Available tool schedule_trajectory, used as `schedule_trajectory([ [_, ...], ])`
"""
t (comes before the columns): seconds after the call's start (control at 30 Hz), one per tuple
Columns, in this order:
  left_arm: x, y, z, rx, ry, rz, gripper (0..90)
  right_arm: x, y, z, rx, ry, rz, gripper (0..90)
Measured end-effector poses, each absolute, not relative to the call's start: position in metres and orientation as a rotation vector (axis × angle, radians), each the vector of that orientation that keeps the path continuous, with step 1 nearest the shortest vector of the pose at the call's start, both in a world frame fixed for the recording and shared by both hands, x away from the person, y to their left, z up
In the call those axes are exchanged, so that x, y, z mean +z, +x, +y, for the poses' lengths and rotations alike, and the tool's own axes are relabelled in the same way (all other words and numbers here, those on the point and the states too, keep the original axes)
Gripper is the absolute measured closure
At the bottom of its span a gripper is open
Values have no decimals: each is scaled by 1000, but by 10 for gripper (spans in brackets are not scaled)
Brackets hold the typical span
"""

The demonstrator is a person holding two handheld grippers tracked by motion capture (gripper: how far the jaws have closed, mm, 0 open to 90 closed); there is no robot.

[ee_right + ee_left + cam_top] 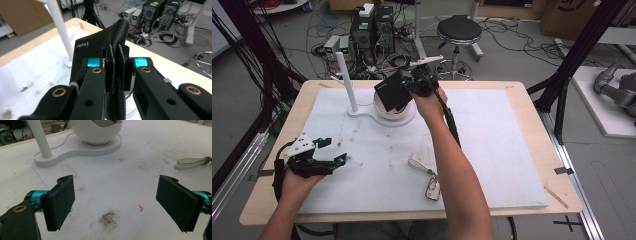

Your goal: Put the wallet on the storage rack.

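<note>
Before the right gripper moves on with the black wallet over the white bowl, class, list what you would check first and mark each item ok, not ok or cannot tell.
1. Right gripper shut on the black wallet: ok, jaws pinch its edge.
2. Wallet held above the white bowl: ok in the high view.
3. Wallet clear of the white post: ok, post stands to its left.
4. Whether the bowl is empty: cannot tell, the wallet hides its inside.
5. Left gripper out of the way: ok, open, holding nothing, low over the white mat.
6. Keyring strap out of the path: ok, lies near the front edge.
</note>
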State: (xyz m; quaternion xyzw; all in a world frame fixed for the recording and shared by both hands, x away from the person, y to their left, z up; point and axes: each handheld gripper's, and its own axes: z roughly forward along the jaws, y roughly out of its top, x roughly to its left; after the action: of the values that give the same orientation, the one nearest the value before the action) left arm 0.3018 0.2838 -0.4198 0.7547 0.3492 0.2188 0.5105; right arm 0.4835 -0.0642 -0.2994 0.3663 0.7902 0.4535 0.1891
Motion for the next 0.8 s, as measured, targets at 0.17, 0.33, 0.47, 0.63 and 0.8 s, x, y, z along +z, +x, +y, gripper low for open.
schedule_trajectory([
  [0.17, -419, 301, 283, 526, 1819, 837, 155, -305, 488, -61, 1232, 1036, 2215, 860],
  [0.33, -419, 301, 284, 524, 1817, 838, 155, -309, 489, -57, 1181, 1029, 2217, 860],
  [0.47, -419, 301, 283, 523, 1820, 836, 155, -311, 489, -53, 1151, 1021, 2217, 860],
  [0.63, -419, 301, 283, 523, 1821, 836, 155, -312, 490, -52, 1146, 1023, 2218, 860],
  [0.8, -419, 301, 283, 522, 1820, 834, 155, -314, 491, -51, 1112, 1016, 2208, 860],
])
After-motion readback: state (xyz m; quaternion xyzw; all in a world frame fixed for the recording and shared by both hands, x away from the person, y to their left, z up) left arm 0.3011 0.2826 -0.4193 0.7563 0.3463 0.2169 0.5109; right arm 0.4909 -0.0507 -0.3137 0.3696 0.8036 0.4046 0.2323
